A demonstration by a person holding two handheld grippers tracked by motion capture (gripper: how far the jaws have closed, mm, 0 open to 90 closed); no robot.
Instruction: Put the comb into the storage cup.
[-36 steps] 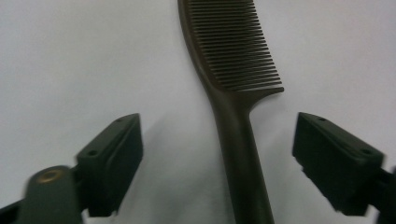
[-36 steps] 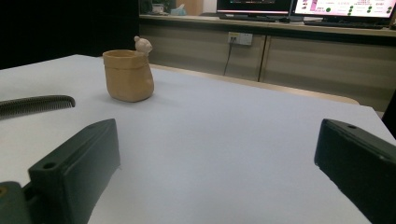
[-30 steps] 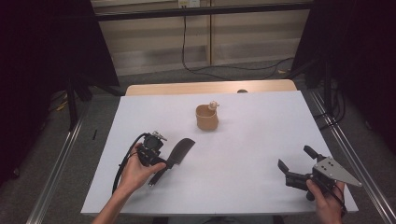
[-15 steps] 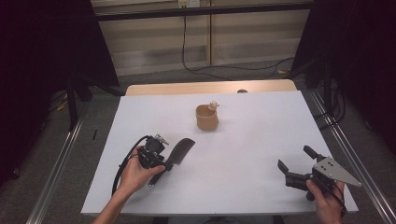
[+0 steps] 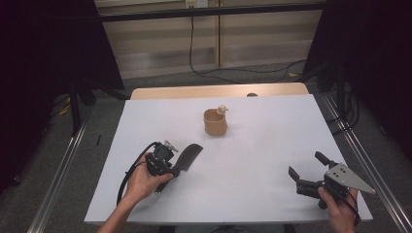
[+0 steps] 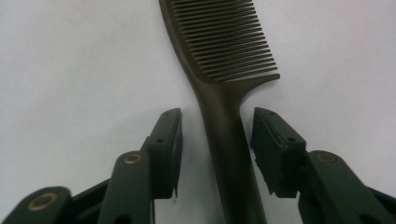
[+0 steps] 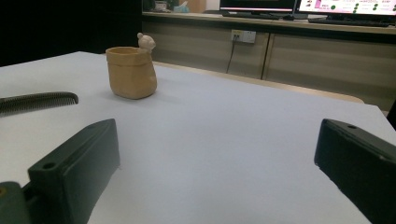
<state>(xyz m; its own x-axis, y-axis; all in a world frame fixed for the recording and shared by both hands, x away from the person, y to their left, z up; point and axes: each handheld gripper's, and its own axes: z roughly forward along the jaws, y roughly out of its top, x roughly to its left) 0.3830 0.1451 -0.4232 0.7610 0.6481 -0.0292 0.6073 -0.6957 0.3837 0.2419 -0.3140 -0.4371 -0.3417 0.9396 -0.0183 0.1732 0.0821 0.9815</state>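
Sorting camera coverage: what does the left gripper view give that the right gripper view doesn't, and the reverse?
Left gripper view: the comb close up from above, its handle lying between the left gripper's open jaws, a gap showing on each side. Right gripper view: the tan cup with a small figure on its rim, cabinets and monitors behind the table, and the right gripper's wide-open jaws with nothing between them. Both: the comb's teeth and the white table.

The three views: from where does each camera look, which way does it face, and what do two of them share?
High view: above the table's near side, looking forward and down; both forearms, left gripper, right gripper.
Left gripper view: on that gripper, facing down along open jaws flanking the comb handle.
Right gripper view: low, facing across the table toward the cup.
Gripper views share the comb.
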